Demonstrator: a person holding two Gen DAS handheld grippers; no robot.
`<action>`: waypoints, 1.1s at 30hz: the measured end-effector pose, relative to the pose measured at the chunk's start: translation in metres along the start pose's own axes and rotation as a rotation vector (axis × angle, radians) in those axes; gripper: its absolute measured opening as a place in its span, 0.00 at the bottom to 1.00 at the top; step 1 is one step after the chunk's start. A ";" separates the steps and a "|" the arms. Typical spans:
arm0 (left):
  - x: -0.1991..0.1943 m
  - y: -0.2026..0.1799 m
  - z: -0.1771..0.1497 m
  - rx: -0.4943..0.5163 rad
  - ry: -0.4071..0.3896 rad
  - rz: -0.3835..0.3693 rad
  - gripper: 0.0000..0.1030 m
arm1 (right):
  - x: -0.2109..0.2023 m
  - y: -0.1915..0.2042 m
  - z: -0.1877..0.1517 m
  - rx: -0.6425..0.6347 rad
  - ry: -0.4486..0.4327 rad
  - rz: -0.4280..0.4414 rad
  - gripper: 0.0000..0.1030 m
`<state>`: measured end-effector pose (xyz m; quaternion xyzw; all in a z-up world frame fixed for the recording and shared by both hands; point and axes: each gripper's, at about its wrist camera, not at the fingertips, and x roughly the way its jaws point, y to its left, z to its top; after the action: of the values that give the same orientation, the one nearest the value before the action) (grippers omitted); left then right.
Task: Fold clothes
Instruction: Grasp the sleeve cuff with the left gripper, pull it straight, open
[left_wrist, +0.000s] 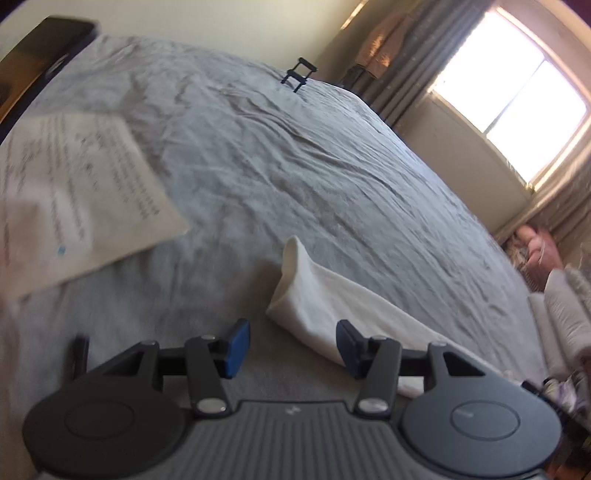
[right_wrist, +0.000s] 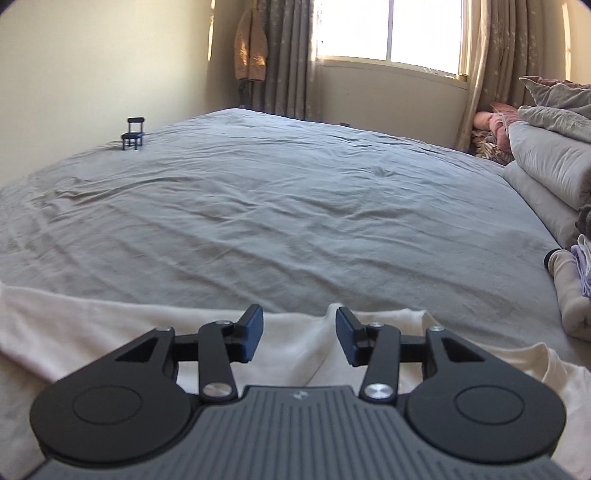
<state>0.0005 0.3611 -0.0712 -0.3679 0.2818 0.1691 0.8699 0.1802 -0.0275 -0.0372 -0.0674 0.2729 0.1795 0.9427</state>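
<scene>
A cream white garment lies on the grey bed sheet. In the left wrist view one sleeve (left_wrist: 325, 299) of it stretches away from the camera, its cuff end pointing up the bed. My left gripper (left_wrist: 291, 347) is open and empty, low over the sheet, with its right finger over the sleeve. In the right wrist view the garment's body (right_wrist: 295, 343) spreads across the near edge of the bed. My right gripper (right_wrist: 299, 336) is open and empty just above the garment's far hem.
A printed paper sheet (left_wrist: 74, 192) lies on the bed at left. A small black stand (right_wrist: 133, 133) sits far up the bed. Folded bedding and pillows (right_wrist: 550, 158) are stacked at right, with rolled clothes (right_wrist: 572, 291) below. A curtained window (right_wrist: 388, 29) is behind.
</scene>
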 end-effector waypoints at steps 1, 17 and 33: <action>-0.004 0.004 -0.003 -0.041 0.004 -0.015 0.50 | -0.006 0.003 -0.003 -0.002 0.000 0.009 0.46; 0.032 -0.006 -0.031 -0.274 -0.187 0.016 0.27 | -0.053 0.010 -0.038 0.076 0.035 0.050 0.46; 0.006 -0.047 -0.018 0.056 -0.294 0.176 0.10 | -0.052 0.020 -0.039 0.066 0.034 0.060 0.46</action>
<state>0.0227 0.3170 -0.0593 -0.2888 0.1873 0.2887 0.8934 0.1127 -0.0339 -0.0420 -0.0310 0.2966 0.1972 0.9339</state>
